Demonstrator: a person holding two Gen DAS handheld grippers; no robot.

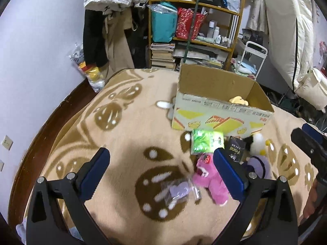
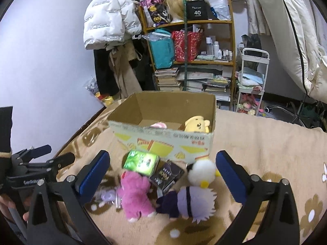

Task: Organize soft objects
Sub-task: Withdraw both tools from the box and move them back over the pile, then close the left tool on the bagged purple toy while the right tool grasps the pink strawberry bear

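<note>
Progress partial: cardboard box point(image 2: 163, 136) holds a yellow plush point(image 2: 197, 125). In front of it we still have pink plush point(image 2: 134, 192), purple plush point(image 2: 190, 202), white plush point(image 2: 201, 173). Left hand-held gripper point(image 1: 161, 175) and right hand-held gripper point(image 2: 162, 171) both wide, empty.

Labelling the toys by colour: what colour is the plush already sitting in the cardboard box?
Yellow plush, clearest in the right wrist view, inside the cardboard box.

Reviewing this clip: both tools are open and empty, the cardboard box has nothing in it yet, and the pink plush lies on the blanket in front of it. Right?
Not quite. The cardboard box already holds a yellow plush, clear in the right wrist view. The rest stands: left tool and right tool open and empty, pink plush on the blanket.
</note>
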